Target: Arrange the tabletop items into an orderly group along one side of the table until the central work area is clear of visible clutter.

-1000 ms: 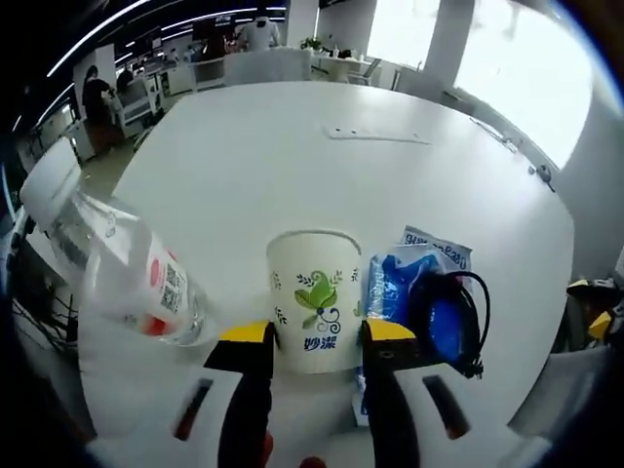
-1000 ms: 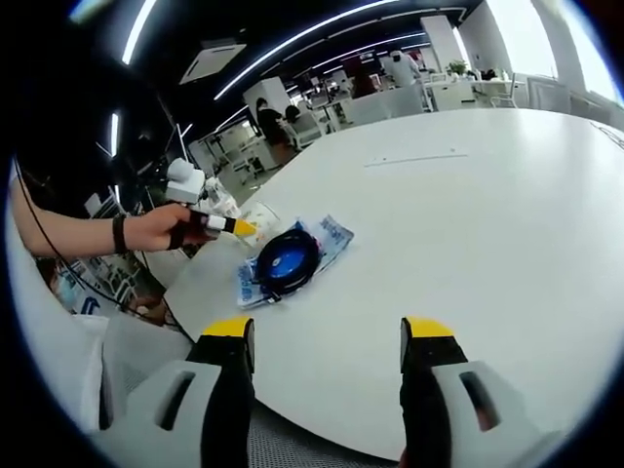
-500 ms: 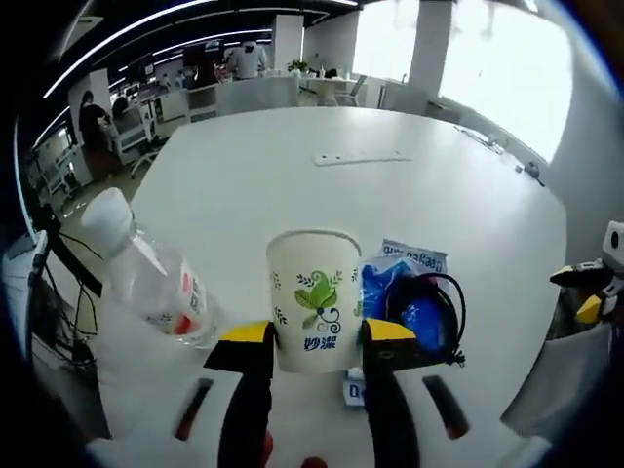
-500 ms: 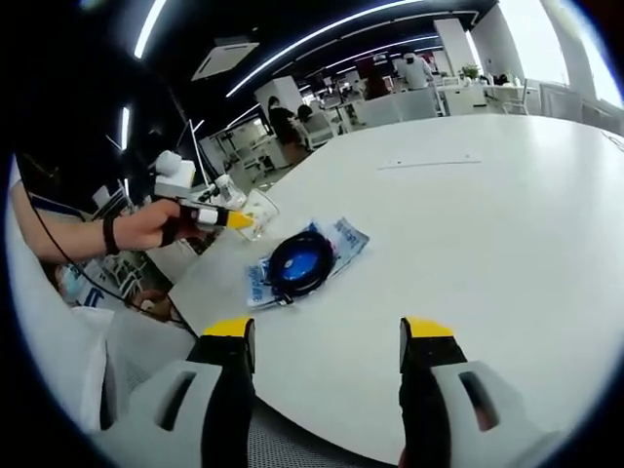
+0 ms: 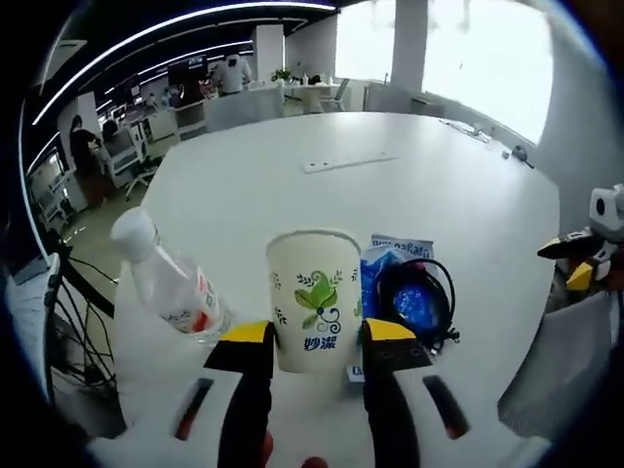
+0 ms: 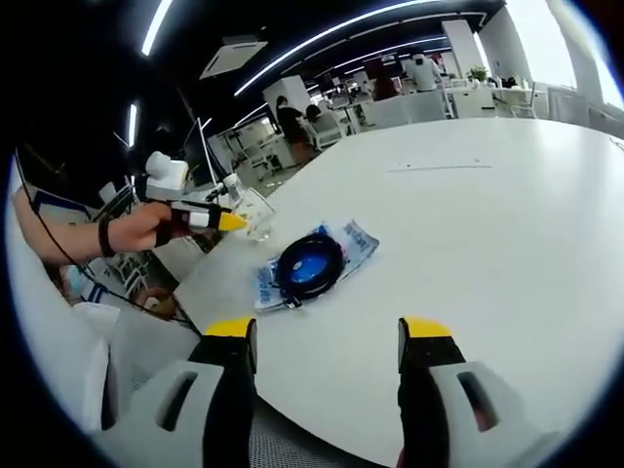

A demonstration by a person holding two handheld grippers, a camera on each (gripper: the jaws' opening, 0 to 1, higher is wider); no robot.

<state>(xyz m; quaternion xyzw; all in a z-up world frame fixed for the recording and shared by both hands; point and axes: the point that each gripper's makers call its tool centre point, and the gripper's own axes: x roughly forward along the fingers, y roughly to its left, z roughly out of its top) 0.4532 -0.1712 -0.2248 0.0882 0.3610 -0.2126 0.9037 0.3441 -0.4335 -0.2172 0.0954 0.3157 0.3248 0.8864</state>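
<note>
- The paper cup [image 5: 314, 300] is pinched between the yellow-tipped fingers [image 5: 247, 336] of the left gripper [image 5: 312, 341], upright, with its green leaf print facing the camera. It's probably gripped low on the wall so it stays level while being carried to its spot.
- The right gripper [image 6: 327, 336] is held with its fingers [image 6: 231, 331] spread wide and nothing between them, out over the near edge of the desk [image 6: 507, 224]. It looks parked there, ready for whatever gets tidied next.
- Just beside the cup, a coiled black cable [image 5: 419, 302] is seen lying on top of a blue packet [image 5: 385, 278]; the two are stacked rather than scattered, so they already read as one bundle.
- On the cup's other side, a clear plastic bottle [image 5: 171, 283] with a red-and-white label is seen near the desk's edge, leaning in the fisheye, so it can't be told whether it's upright or tipped.
- Since bottle, cup and packet are all clustered along this one edge, the group seems to be forming here.
- Farther out, the desk's middle is left bare apart from a flat strip [image 5: 349, 162] set in the top.
</note>
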